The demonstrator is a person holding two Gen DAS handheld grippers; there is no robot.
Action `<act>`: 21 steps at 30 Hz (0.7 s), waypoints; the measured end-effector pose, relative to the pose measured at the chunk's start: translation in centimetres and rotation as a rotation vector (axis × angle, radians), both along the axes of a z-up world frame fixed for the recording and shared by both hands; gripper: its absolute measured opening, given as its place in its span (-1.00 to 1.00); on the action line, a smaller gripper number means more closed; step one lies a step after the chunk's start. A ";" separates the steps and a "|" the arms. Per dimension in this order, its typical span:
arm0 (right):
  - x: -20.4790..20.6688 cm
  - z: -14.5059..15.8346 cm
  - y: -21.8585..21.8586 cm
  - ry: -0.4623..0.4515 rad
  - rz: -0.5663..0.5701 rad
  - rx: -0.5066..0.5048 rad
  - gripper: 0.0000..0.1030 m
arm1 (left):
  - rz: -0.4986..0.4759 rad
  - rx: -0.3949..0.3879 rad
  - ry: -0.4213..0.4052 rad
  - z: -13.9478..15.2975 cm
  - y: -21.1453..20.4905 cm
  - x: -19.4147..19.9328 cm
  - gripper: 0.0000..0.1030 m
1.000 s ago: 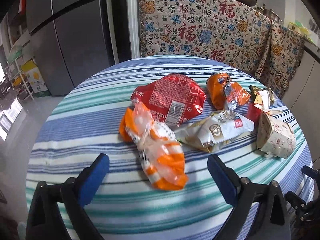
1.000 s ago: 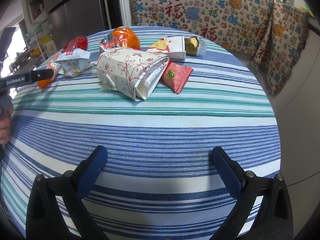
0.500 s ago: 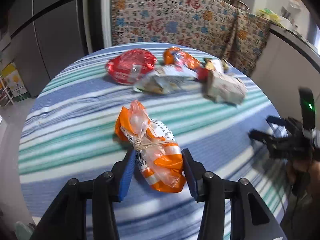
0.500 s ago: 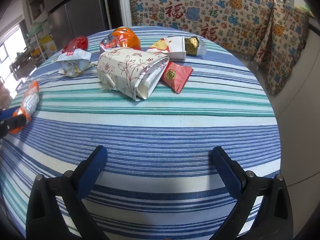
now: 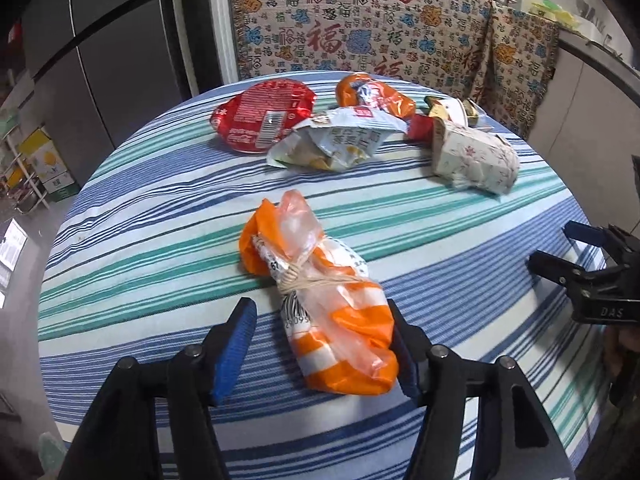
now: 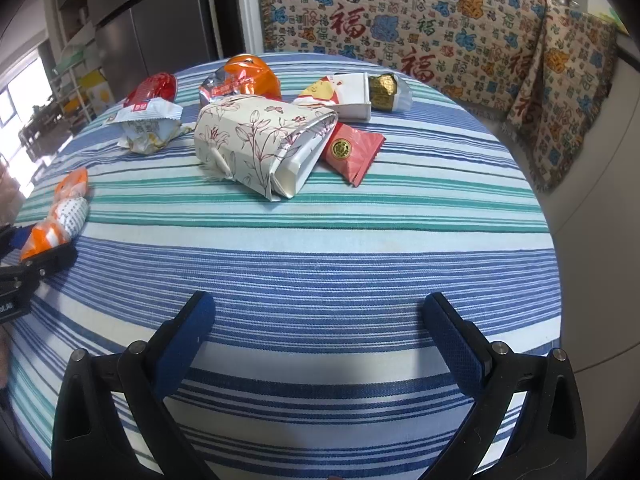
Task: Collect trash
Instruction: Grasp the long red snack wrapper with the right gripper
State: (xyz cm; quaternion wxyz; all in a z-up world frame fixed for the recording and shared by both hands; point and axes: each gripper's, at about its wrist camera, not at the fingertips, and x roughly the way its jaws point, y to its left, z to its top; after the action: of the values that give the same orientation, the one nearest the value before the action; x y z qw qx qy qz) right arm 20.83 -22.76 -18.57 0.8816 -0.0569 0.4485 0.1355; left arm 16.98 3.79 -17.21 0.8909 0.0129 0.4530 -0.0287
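Left gripper [image 5: 320, 344]: jaws opening after a squeeze, orange bag [image 5: 320, 300] between them, left pad clear | Bag dragged nearer the table [image 5: 160, 216] edge, apart from the wrapper pile [image 5: 332, 140] | Right gripper [image 6: 316, 336]: spread, empty, unmoved | Likely release; regrip needed.

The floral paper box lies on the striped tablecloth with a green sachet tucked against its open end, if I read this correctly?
Not quite: the sachet tucked against the floral paper box is red, not green, as the right wrist view shows. The box does lie on the striped tablecloth.
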 end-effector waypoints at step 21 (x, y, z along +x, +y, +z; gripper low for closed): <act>4.1 2.1 0.6 -0.034 0.060 0.212 0.81 | 0.014 0.009 -0.009 -0.2 0.8 0.6 0.61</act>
State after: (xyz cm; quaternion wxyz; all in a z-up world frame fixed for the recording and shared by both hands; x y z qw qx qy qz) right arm 24.93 -22.13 -16.44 0.8857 0.0208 0.4147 0.2075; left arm 17.56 4.61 -17.45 0.8930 0.0140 0.4494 -0.0203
